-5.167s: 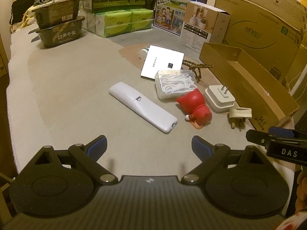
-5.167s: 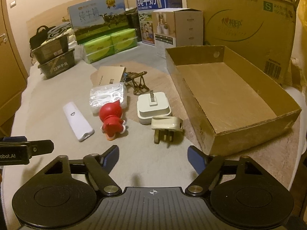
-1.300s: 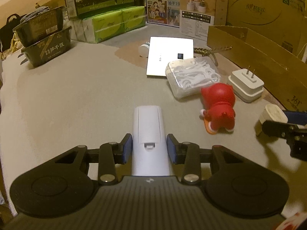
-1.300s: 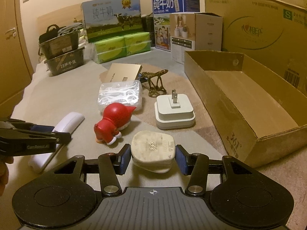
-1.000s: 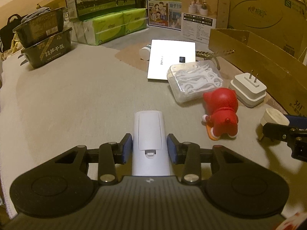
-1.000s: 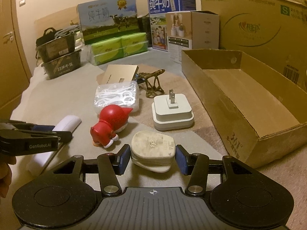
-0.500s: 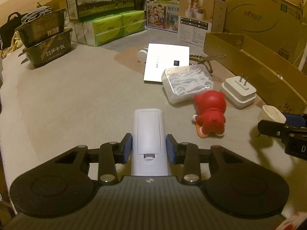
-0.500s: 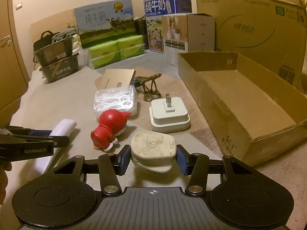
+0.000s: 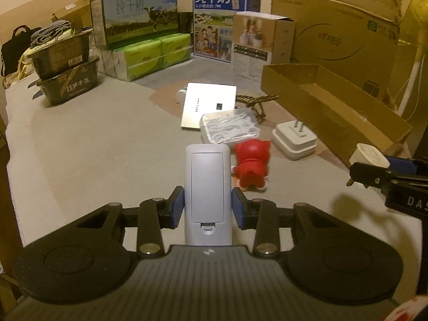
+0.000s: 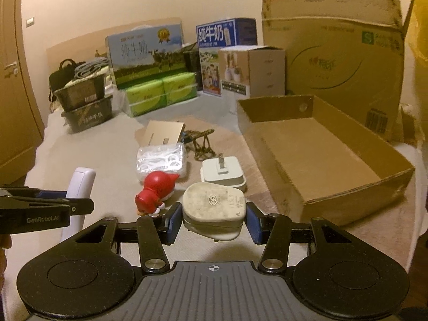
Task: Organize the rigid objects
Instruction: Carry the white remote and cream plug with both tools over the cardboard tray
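My left gripper [image 9: 208,206] is shut on a long white remote [image 9: 207,184], held above the grey cloth. It also shows in the right wrist view [image 10: 80,184]. My right gripper [image 10: 213,220] is shut on a cream three-pin plug [image 10: 214,210], lifted off the cloth; the plug also shows in the left wrist view [image 9: 370,156]. An open cardboard tray [image 10: 321,155] lies to the right and shows nothing inside. On the cloth lie a red toy figure [image 10: 156,190], a white charger [image 10: 223,174], a clear box of floss picks [image 10: 161,160] and a metal stand [image 10: 202,141].
A flat gold box [image 10: 164,132] lies behind the floss box. Milk cartons [image 10: 145,53], green tissue packs [image 10: 160,92], dark food trays [image 10: 85,105] and a big cardboard box [image 10: 334,53] line the back. A wooden door [image 10: 13,80] stands at the left.
Both grippers have risen with their loads; the remote and the plug are higher off the cloth. The right gripper has pulled back a little, and more of the tray shows.
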### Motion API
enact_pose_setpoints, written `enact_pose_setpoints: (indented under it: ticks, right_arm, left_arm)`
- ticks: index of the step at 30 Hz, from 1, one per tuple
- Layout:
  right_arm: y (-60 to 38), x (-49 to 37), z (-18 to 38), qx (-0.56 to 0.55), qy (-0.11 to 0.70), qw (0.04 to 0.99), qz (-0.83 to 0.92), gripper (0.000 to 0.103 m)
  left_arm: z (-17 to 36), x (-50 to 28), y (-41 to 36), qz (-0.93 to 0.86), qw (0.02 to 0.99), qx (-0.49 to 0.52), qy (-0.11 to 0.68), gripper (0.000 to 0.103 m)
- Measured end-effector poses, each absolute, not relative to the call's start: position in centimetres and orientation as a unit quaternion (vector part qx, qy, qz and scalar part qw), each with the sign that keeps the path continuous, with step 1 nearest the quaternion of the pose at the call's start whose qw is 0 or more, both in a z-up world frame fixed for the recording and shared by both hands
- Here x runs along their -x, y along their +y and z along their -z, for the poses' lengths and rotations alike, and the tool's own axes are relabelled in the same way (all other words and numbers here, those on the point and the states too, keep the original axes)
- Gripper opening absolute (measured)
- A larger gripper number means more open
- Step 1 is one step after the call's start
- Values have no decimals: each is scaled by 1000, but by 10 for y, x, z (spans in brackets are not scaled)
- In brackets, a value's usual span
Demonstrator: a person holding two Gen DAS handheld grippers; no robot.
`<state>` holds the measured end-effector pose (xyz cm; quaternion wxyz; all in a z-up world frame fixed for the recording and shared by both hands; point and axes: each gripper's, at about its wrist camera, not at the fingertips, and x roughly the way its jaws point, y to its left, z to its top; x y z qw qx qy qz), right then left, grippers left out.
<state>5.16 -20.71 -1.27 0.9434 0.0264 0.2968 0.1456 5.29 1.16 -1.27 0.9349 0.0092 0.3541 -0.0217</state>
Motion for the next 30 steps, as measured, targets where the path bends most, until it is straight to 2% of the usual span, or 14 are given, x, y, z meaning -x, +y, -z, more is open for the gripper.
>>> enact_pose_setpoints:
  ticks: [17, 30]
  right_arm:
    - [-244, -26, -8, -39, 273, 954, -118, 50]
    - [-300, -27, -18, -29, 267, 959, -86, 50]
  left_arm:
    - [-21, -40, -38, 72, 940, -3, 334, 34]
    - [-38, -64, -113, 137, 927, 46, 346, 34]
